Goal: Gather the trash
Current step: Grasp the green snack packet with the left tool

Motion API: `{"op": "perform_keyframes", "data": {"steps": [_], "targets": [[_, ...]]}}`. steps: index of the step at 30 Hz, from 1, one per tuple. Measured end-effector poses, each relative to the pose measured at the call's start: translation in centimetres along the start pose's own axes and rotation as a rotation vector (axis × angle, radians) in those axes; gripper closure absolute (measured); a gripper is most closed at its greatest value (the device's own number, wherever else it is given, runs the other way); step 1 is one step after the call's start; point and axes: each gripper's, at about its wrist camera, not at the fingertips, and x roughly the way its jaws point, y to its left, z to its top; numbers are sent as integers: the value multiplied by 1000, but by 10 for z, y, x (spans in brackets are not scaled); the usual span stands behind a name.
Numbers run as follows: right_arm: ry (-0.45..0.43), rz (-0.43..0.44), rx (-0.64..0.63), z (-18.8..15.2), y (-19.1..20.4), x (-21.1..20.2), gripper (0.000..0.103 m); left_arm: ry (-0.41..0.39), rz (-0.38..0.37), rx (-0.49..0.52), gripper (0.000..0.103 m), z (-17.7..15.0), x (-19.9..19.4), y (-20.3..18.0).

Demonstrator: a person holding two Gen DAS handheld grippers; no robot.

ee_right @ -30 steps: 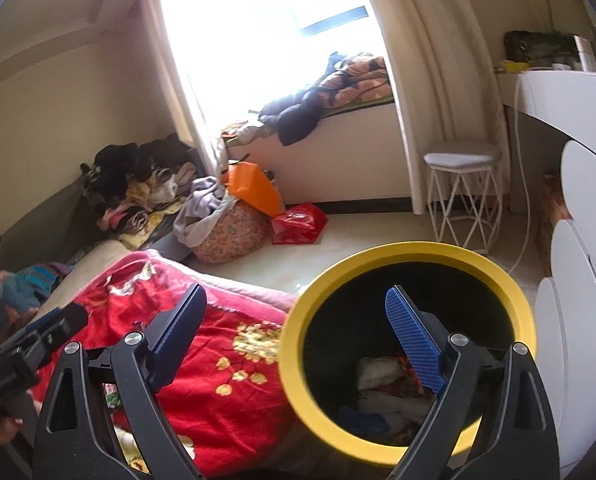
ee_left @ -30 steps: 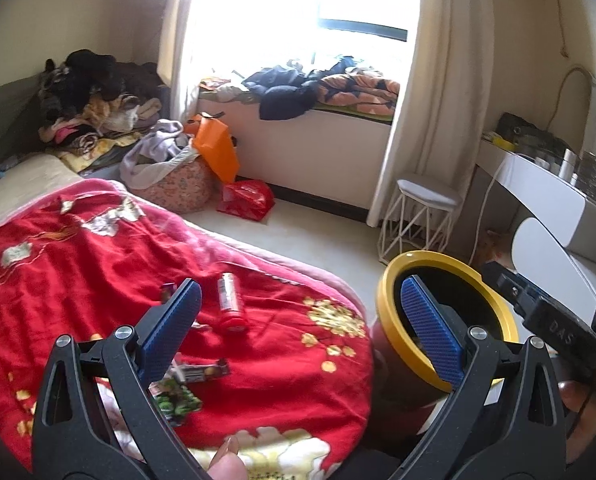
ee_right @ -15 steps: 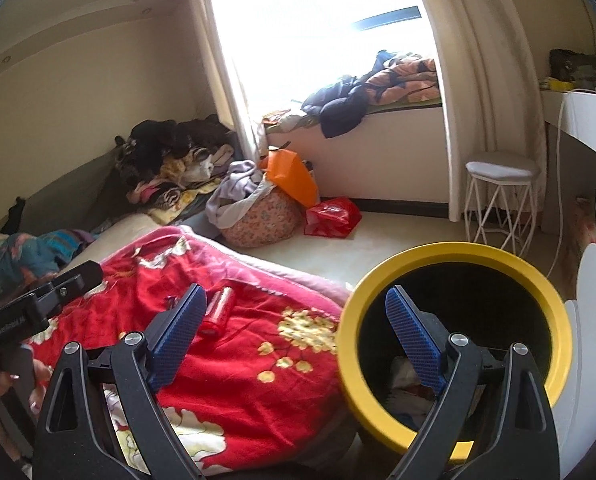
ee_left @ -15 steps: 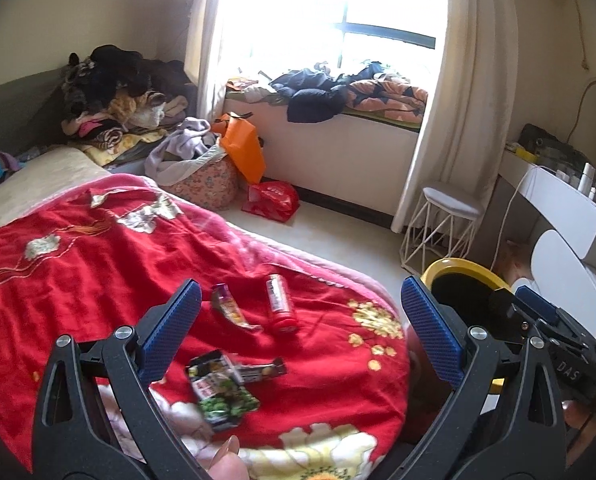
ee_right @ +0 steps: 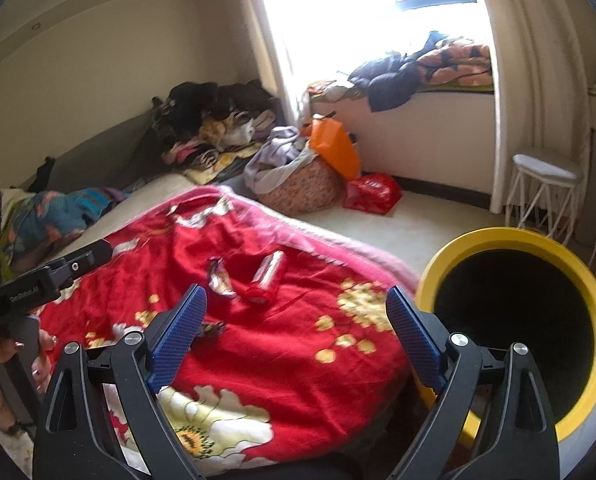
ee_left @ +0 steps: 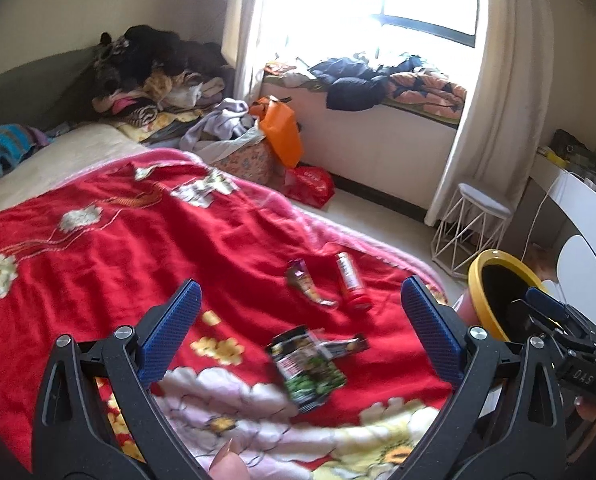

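Above a red floral blanket [ee_left: 146, 248]: left gripper [ee_left: 298, 320], jaws spread wide, empty. Likewise released and empty: right gripper [ee_right: 294, 320], over the blanket's edge. Scattered on the blanket: green snack packet [ee_left: 308, 368], dark wrapper strip [ee_left: 344, 346] touching it, crumpled wrapper [ee_left: 306, 282] and red tube [ee_left: 352, 282] side by side farther off. Just beside the bed, on the right: yellow-rimmed bin [ee_right: 518, 240], mouth open, inside too dark to read.
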Motion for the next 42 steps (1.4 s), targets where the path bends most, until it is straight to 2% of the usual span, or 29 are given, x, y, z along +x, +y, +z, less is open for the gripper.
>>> {"op": "perform_keyframes", "data": {"steps": [4, 9, 12, 17, 23, 36, 40, 41, 42], "targets": [[46, 41, 14, 0, 5, 13, 15, 36, -5, -31, 11, -8, 1, 16], [94, 73, -1, 2, 14, 27, 24, 93, -32, -58, 12, -20, 4, 29], [128, 94, -24, 2, 21, 38, 32, 143, -52, -71, 22, -28, 9, 33], [209, 134, -64, -2, 33, 62, 50, 253, -99, -121, 50, -49, 24, 42], [289, 174, -83, -10, 42, 87, 64, 335, -152, -155, 71, -65, 37, 41], [387, 259, -16, -14, 47, 133, 68, 394, -228, -224, 72, -75, 56, 41], [413, 306, 16, -18, 45, 139, 80, 396, -238, -240, 72, -76, 61, 43], [415, 317, 24, -18, 46, 139, 87, 397, -243, -246, 76, -76, 63, 43], [408, 327, 31, -18, 45, 138, 88, 395, -252, -251, 83, -76, 63, 43]]}}
